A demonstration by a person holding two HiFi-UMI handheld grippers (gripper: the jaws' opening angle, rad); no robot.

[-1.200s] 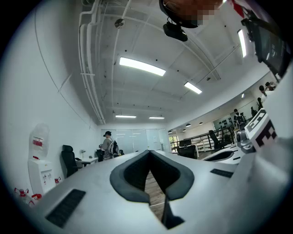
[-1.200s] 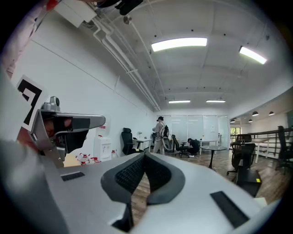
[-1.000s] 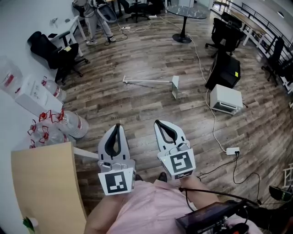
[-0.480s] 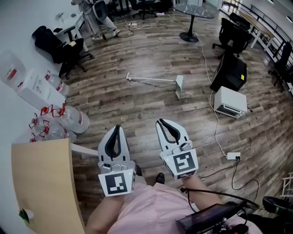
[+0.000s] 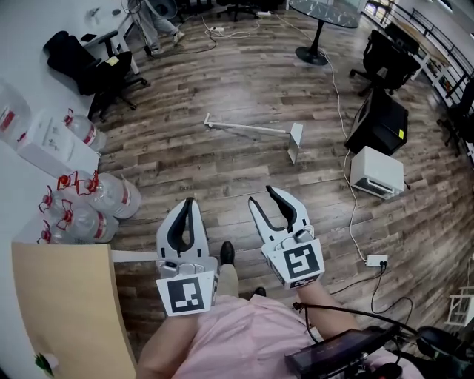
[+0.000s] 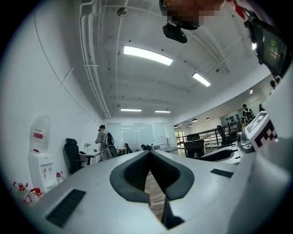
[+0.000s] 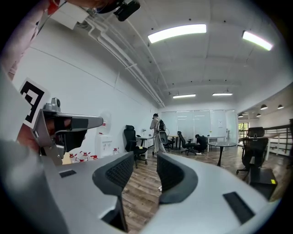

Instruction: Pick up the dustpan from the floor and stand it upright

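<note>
The dustpan lies flat on the wooden floor, well ahead of both tongs and touched by neither. Its long thin handle points to the left and the pan is at the right end, seen nearly edge-on, so the shape of the pan is hard to make out.

The left tongs are held low, near the person's body. In the left gripper view their tips meet and nothing is between them. Only a thin strip of floor shows through the hollow behind the tips, and the dustpan is hidden there. The right tongs are empty, with a narrow gap between the tips. In the right gripper view this gap shows floor boards and one small pale spot, too small to tell what it is.

A dark shoe shows between the two tongs. At the left a group of big water bottles is near the wall, and a pale wooden worktop is cut off by the picture edge. At the right a white box stands on the floor, with a cable running past it. A round table is cut off at the top edge. A far person stands by a desk, too small for detail
</note>
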